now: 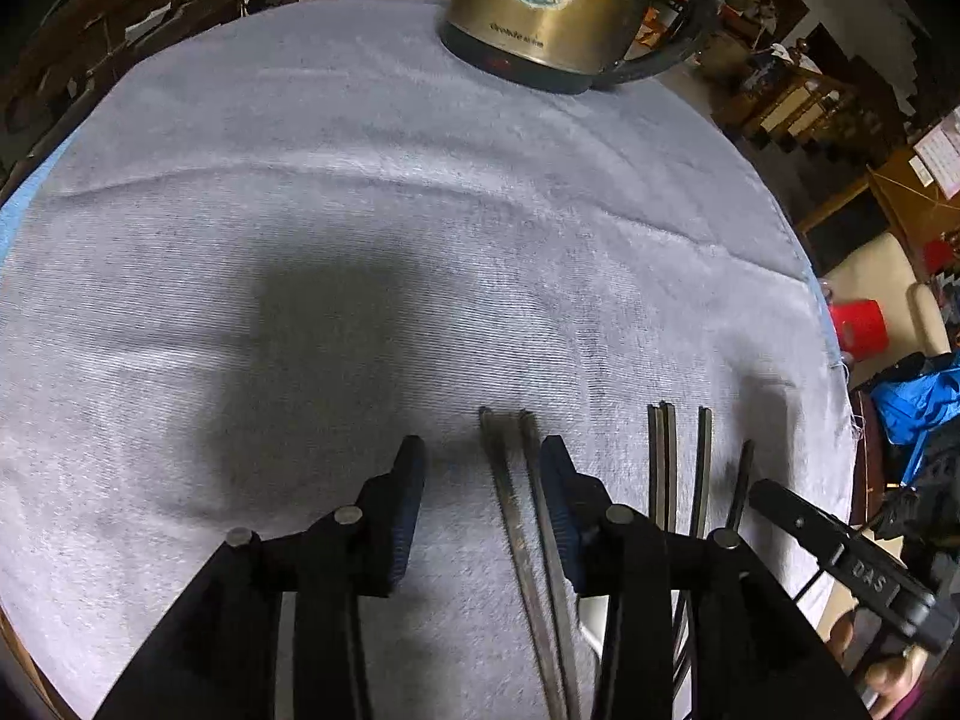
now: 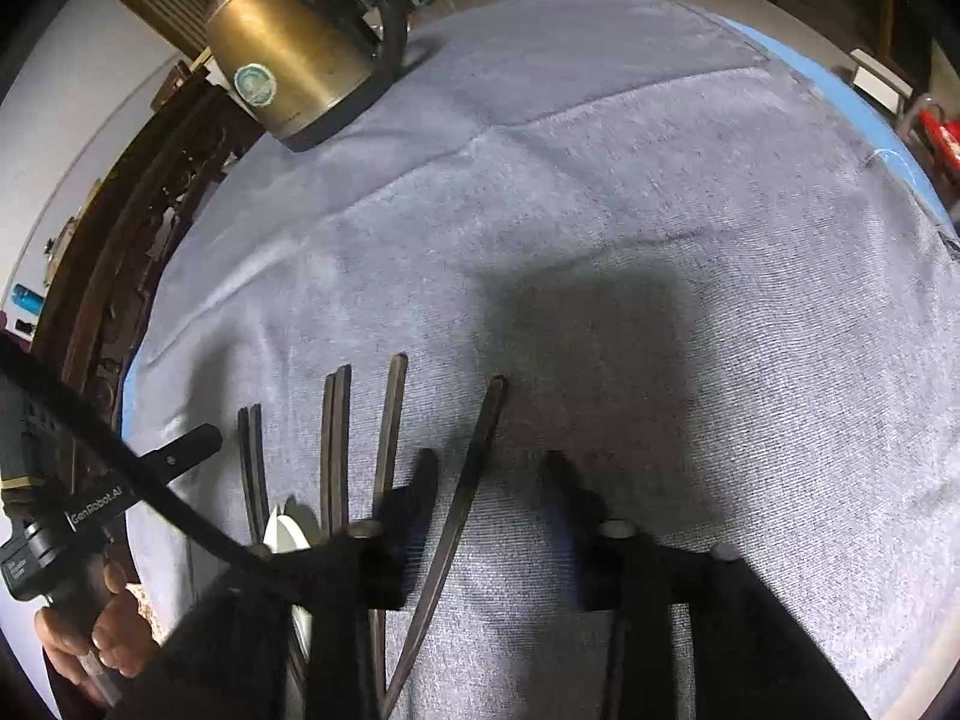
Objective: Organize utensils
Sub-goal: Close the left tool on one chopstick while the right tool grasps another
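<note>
The left gripper (image 1: 480,462) hangs with its jaws apart over a pair of chopsticks (image 1: 516,480) near the cloth's (image 1: 360,180) near edge, gripping nothing, and the right gripper (image 2: 489,468) is likewise spread over a single slanted chopstick (image 2: 474,468). Between them lie another pair (image 2: 336,444) and one more stick (image 2: 390,420), roughly parallel, so the sorting looks partly done, with those two singles seemingly unpaired; a brass kettle (image 1: 540,6) stands at the far edge

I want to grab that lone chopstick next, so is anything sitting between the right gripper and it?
Nothing visible blocks it. The right gripper is open, and the single chopstick already lies on the grey cloth between its fingers, apart from the other chopsticks.
</note>
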Motion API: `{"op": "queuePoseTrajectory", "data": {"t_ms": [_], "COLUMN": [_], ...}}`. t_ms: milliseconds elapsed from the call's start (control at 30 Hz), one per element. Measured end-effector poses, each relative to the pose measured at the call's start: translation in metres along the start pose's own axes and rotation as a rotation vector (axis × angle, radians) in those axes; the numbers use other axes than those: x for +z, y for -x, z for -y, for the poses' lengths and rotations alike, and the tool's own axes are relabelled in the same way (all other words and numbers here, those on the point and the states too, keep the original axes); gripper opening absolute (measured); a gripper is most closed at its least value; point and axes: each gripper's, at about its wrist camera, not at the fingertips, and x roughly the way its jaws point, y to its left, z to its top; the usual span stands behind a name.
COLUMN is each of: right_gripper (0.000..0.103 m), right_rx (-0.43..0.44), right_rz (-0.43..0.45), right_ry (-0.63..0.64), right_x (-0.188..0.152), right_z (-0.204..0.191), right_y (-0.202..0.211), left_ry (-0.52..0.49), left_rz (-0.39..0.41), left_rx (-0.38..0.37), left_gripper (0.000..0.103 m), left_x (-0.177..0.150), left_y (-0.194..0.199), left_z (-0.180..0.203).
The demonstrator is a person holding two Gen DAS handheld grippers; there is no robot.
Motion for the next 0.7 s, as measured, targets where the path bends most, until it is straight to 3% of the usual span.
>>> {"op": "queuePoseTrajectory", "data": {"t_ms": [133,200,267,333,467,533,600,700], "right_gripper": [0.041,0.032,0.031,0.031,0.013,0.011,0.009,0.008], "right_rx": [-0.015,-0.044,-0.087,-0.147,-0.294,-0.339,-0.334,-0.228], "right_rz": [0.002,-0.013,-0.023,-0.026,0.004,0.027,0.035,0.057], "right_ry": [0.011,0.010,0.038,0.084,0.197,0.252,0.263,0.208], "right_x": [0.002,0.004,0.004,0.003,-0.003,-0.007,-0.010,-0.013], "right_z": [-0.002,-0.005,-0.010,-0.021,-0.046,-0.056,-0.058,-0.047], "right_y": [-0.001,-0.005,-0.010,-0.013,-0.022,-0.025,-0.024,-0.011], "left_ry": [-0.015,-0.034,-0.043,-0.038,-0.074,-0.080,-0.069,-0.068], "left_rz": [0.020,0.030,0.045,0.052,0.087,0.098,0.098,0.132], "left_rx": [0.063,0.081,0.096,0.079,0.076,0.053,0.043,0.025], "left_gripper": [0.037,0.018,0.010,0.008,0.007,0.007,0.006,0.006], "left_x": [0.001,-0.002,-0.004,-0.006,-0.012,-0.015,-0.021,-0.030], "left_y": [-0.009,-0.011,-0.011,-0.010,-0.007,0.004,0.009,0.025], "left_z": [0.011,0.015,0.015,0.012,0.014,0.008,0.002,-0.005]}}
